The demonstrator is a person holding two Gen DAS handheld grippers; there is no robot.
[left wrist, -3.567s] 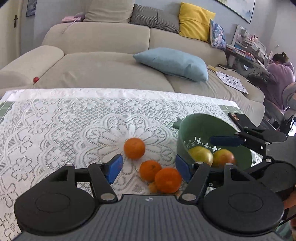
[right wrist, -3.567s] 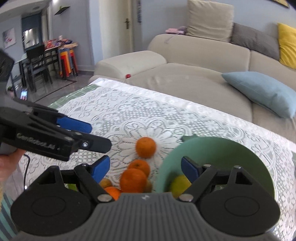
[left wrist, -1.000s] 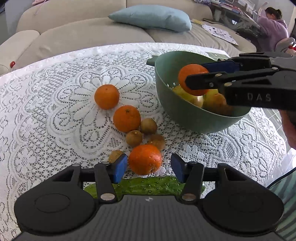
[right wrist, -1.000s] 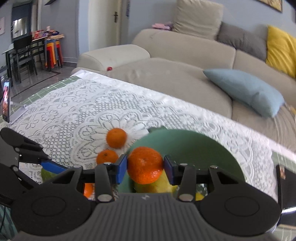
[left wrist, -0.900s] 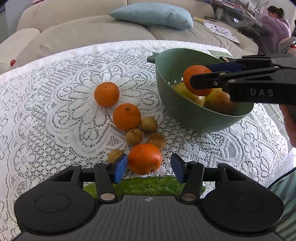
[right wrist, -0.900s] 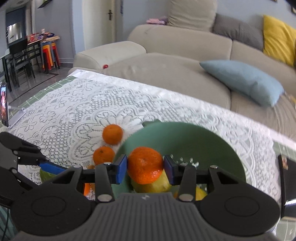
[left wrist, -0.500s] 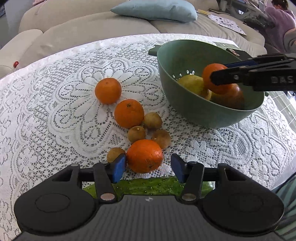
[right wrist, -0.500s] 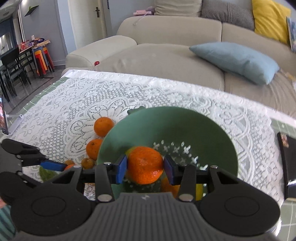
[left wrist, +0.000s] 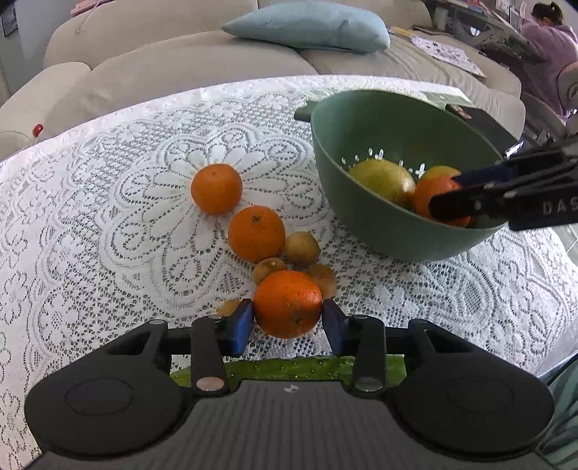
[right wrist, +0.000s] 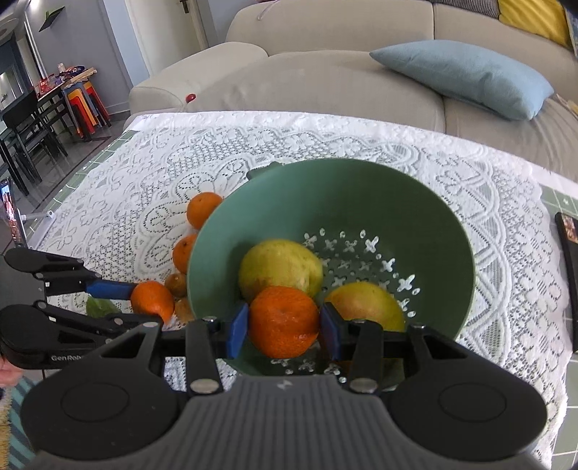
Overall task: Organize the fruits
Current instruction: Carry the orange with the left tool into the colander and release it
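Observation:
My right gripper (right wrist: 283,327) is shut on an orange (right wrist: 283,325) and holds it low inside the green colander bowl (right wrist: 451,224), beside two yellow-green fruits (right wrist: 280,265). In the left wrist view the bowl (left wrist: 379,231) stands at the right, with the right gripper (left wrist: 455,202) reaching into it. My left gripper (left wrist: 287,321) is shut on another orange (left wrist: 287,303) just above the lace tablecloth. Two more oranges (left wrist: 216,188) (left wrist: 256,233) and several small brown fruits (left wrist: 301,247) lie on the cloth beyond it.
A green cucumber (left wrist: 289,367) lies under the left gripper's body. A dark phone (right wrist: 569,274) lies at the table's right edge. A beige sofa with a blue pillow (left wrist: 307,25) stands behind the table. A person (left wrist: 549,32) sits at the far right.
My right gripper has lowered its orange from above the bowl's rim down inside it. My left gripper has closed in on the near orange and now grips it.

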